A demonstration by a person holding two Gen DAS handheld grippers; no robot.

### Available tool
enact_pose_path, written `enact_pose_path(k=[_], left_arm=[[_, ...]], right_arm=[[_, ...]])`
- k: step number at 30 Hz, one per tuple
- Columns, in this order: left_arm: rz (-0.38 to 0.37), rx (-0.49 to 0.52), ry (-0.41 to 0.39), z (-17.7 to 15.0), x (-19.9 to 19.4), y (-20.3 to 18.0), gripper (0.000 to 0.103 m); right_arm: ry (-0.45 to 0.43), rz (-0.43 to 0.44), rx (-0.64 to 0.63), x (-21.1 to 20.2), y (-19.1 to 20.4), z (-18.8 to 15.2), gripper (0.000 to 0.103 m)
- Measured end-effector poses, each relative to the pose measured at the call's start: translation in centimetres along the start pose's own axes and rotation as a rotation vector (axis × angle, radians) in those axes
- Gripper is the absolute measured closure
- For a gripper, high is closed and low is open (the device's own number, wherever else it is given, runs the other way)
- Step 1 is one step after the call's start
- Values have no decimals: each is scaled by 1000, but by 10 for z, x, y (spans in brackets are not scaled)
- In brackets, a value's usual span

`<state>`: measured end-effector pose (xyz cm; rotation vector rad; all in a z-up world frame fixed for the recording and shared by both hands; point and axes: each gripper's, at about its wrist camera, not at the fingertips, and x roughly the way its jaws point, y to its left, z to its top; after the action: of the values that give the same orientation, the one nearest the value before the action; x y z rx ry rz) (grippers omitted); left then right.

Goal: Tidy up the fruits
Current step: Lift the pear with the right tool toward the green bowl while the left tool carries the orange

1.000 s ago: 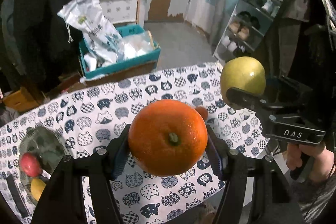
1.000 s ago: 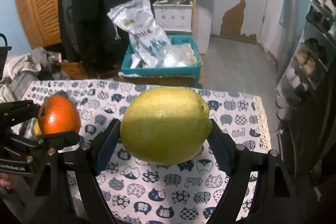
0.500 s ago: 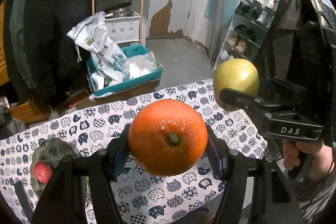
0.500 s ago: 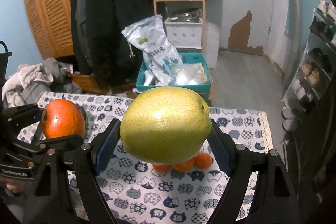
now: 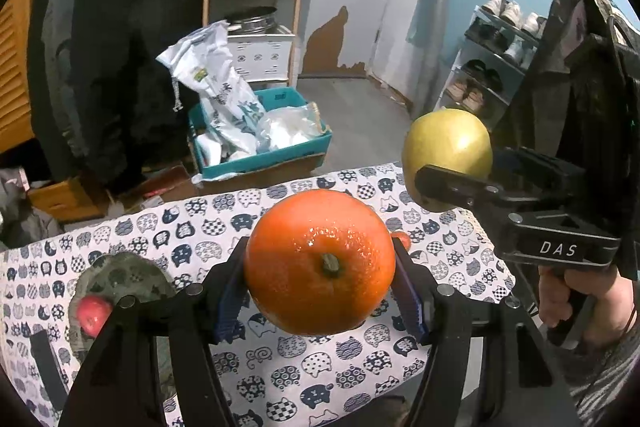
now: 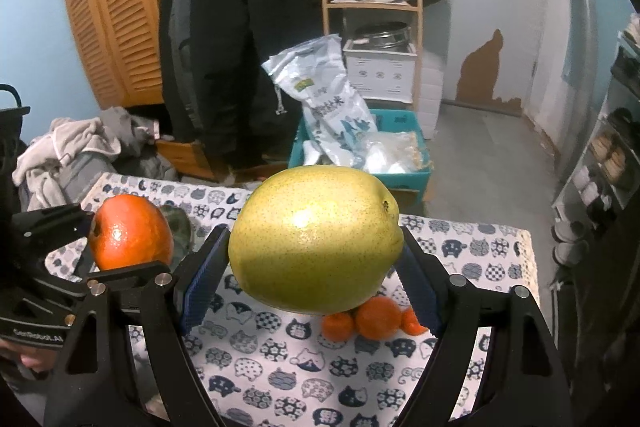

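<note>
- Left gripper point(image 5: 320, 267) has its blue pads clamped on either side of a big orange point(image 5: 320, 261), dead centre of the left wrist view, stem end facing the camera. Squeezing it across its widest part makes sense, a round fruit would pop out otherwise.
- Right gripper point(image 6: 316, 259) is doing the same thing with a yellow-green pear point(image 6: 316, 239), pads tight on both flanks, middle of the right wrist view.
- Both fruits hang in the air well above the cat-print tablecloth point(image 5: 360, 359), nothing resting on anything.
- Dark green plate point(image 5: 120, 275) sits at the lower left of the left view with a small red fruit point(image 5: 93, 313) on it. My guess is that's where the held fruit ends up.
- Three small tangerines point(image 6: 376, 317) are bunched together on the cloth just under the pear in the right view, lower centre. Looks like they haven't been sorted yet.
- One fruit per hand presumably saves a trip.
</note>
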<state>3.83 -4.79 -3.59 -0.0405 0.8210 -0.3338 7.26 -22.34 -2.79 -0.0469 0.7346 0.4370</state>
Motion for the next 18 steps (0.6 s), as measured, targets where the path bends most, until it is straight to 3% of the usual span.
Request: enact_pose_path(k=[18], left_arm=[[89,-119,-1,-24,-18,75,36]], right_arm=[[52,86,-82,39,66,17,22]])
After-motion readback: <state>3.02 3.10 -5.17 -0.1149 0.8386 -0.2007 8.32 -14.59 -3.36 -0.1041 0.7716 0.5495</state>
